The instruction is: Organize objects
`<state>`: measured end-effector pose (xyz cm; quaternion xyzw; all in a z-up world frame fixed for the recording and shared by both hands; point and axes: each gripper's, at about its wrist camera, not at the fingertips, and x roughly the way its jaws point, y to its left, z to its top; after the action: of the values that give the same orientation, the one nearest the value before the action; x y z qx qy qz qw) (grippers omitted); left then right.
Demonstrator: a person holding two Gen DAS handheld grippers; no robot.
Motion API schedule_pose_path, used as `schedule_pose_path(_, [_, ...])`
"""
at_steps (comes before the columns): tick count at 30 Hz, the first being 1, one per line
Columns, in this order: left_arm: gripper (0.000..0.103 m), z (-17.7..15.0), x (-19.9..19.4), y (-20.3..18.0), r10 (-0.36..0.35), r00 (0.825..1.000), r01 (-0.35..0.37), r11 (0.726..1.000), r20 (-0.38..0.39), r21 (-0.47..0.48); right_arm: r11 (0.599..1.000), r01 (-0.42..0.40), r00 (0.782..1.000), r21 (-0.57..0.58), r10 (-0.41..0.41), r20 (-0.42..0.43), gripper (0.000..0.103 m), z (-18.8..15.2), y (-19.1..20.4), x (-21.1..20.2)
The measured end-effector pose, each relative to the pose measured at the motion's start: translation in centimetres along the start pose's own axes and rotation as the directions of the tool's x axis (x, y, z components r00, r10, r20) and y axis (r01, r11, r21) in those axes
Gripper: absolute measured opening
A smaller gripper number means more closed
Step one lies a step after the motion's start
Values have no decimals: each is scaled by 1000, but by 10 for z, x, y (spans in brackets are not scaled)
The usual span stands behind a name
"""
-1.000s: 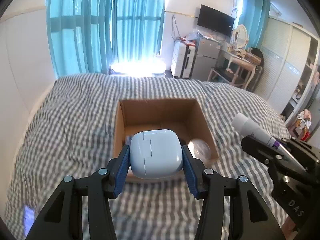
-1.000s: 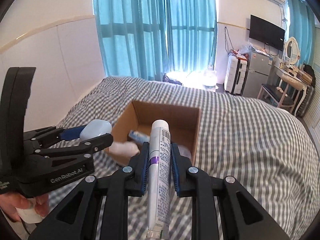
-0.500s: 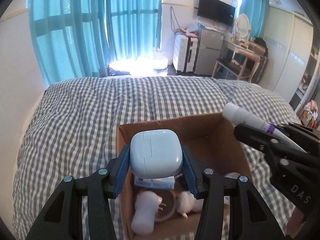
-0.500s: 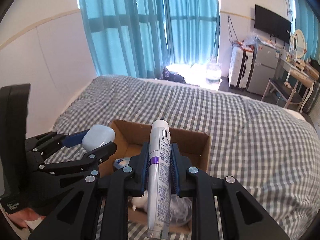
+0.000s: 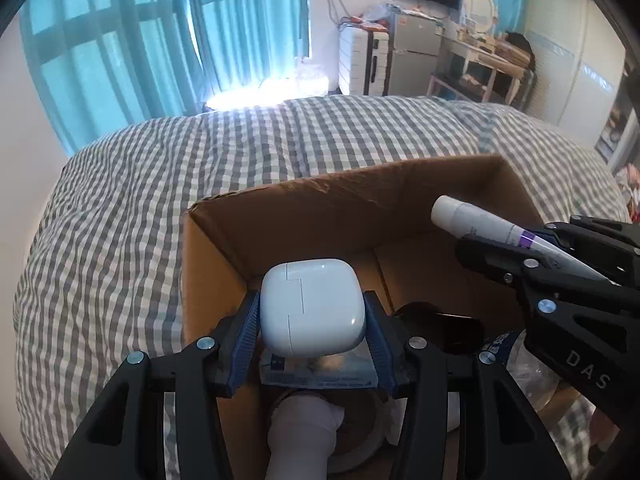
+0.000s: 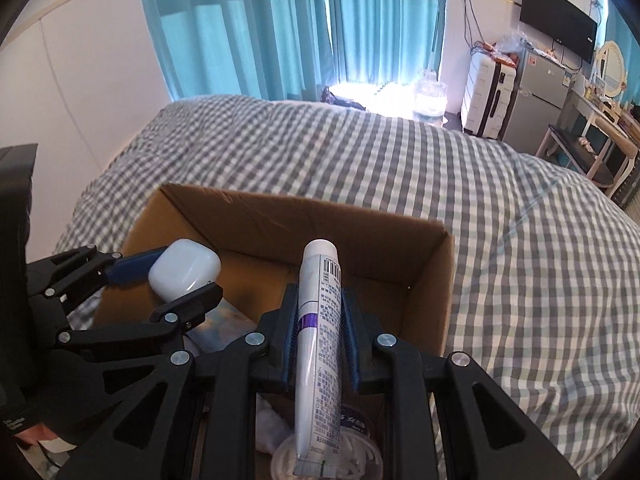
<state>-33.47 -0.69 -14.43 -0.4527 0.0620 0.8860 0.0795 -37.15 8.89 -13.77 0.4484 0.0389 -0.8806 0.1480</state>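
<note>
My left gripper [image 5: 312,320] is shut on a white earbud case [image 5: 313,311] and holds it over the open cardboard box [image 5: 328,216] on the bed. My right gripper [image 6: 320,320] is shut on a white tube with a purple band [image 6: 320,320], also over the box [image 6: 304,224]. The tube [image 5: 480,220] and right gripper show at the right of the left wrist view. The case [image 6: 184,270] and left gripper [image 6: 182,280] show at the left of the right wrist view. Several items lie in the box: a white charger [image 5: 300,432], a flat packet [image 5: 320,372], a clear lidded cup [image 6: 328,460].
The box sits on a grey-checked bedspread [image 5: 120,220]. Teal curtains [image 6: 280,28] hang behind the bed. A suitcase [image 6: 486,96], small fridge [image 6: 536,100] and dressing table [image 5: 492,56] stand at the far right. A white wall [image 6: 60,80] borders the bed's left side.
Both grippers have moved forward and down with their objects, from in front of the box to over its inside. The box interior now fills the lower view.
</note>
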Motion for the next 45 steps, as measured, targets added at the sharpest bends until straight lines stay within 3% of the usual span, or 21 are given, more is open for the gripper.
schedule_pose_path(11, [53,-5,-4,-13,-47,999,47,999,-12,0,999,-34,999,40,33,25,21,-3,-8,-14])
schedule_pose_path(14, [65,-6,-13,-14,-41,999,41,999,10,-8,999,-23,999,46,21,48,42,0,-6,-28])
schedule_pose_path(16, [84,-5,-24,-12,-42,999,42,999,31,-14,998,-20,998,59,16,68,56,4,-5,-40])
schedule_pose_path(19, [91,1,-48,-9,-24,997,26,999,77,-22,996,-24,996,82,16,91,61,10,-8,-59])
schedule_pose_path(23, [93,9,-78,-3,1,993,3,999,116,-42,995,-28,992,101,15,129,68,17,-10,-88])
schedule_pose_path(25, [96,14,-94,0,19,991,-12,999,134,-49,995,-24,988,96,9,156,77,20,-8,-108])
schedule_pose_path(31, [101,28,-158,4,86,969,-72,995,234,-67,995,3,968,103,-29,251,89,23,-7,-176])
schedule_pose_path(37, [103,23,-220,2,113,938,-92,993,327,-81,996,25,937,90,-55,345,94,15,5,-244])
schedule_pose_path(45, [103,0,-294,-2,124,895,-90,991,428,-99,994,93,904,56,-108,413,97,-20,16,-313])
